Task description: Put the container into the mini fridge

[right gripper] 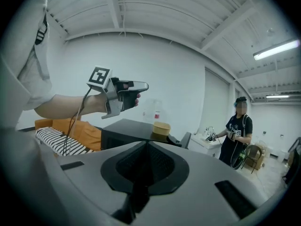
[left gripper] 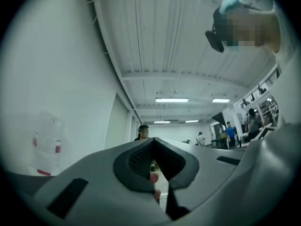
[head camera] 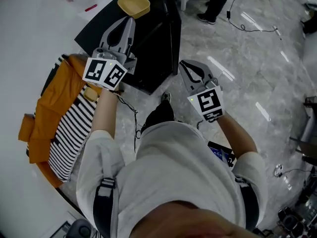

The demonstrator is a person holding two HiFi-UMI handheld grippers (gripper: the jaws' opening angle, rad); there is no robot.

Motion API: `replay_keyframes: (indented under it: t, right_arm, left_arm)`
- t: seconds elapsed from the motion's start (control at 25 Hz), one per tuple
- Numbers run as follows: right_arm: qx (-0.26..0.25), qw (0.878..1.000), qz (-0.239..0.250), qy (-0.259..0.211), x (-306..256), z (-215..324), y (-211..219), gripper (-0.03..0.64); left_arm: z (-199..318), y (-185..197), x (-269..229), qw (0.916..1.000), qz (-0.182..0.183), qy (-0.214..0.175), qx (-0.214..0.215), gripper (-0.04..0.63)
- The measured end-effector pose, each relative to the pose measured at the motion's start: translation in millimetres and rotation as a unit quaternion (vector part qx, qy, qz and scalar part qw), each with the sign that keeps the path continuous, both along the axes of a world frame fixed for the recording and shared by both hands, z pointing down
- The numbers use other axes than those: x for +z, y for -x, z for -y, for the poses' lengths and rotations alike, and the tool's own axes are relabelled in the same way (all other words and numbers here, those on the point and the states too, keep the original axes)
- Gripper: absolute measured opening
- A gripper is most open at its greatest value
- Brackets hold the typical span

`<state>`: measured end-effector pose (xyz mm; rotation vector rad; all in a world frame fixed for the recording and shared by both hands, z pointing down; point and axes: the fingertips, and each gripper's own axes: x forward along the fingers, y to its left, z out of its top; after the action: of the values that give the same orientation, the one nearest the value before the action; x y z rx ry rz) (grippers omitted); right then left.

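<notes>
We see a grey marble floor (head camera: pixel 237 68) with a black mini fridge (head camera: pixel 148 48) standing on it. On the fridge's flat top, near its far corner, sits a yellow container (head camera: pixel 133 4), upright and open. A thin dark cable (head camera: pixel 247 26) lies on the floor well beyond the fridge. Beside the fridge an orange cloth (head camera: pixel 47 113) covers a low seat, and a striped cloth (head camera: pixel 74 133) lies on it

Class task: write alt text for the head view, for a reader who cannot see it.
Seen from above, a person holds a shut, empty gripper in each hand, the left gripper pointing toward a yellow container on top of a black mini fridge, the right gripper beside it. Orange and striped cloths lie at left.
</notes>
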<state>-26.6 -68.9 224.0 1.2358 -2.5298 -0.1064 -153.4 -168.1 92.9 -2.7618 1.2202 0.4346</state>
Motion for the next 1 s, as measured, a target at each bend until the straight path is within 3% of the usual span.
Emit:
replay_keyframes:
  t: [0.16,0.44,0.6,0.68,1.0]
  right_arm:
    - [-0.006,1.000,0.008,-0.002,0,16,16,0.040]
    - [-0.010,0.999,0.033,0.017,-1,44,40,0.040]
    - [-0.015,0.999,0.039,0.009,-13,58,48,0.040]
    - [-0.015,0.999,0.039,0.010,-13,66,47,0.040]
    - [0.005,0.998,0.044,0.032,1,104,38,0.040]
  left_arm:
    - [23,-1,45,0.9915,0.115,0.041,-0.047,0.011]
    - [55,-1,89,0.9599,0.263,0.055,-0.081,0.011]
    - [77,-12,112,0.9351,0.346,0.063,-0.042,0.014]
    - [89,-17,125,0.9194,0.385,0.076,-0.026,0.127]
    - [142,-14,169,0.8690,0.484,0.095,-0.036,0.149]
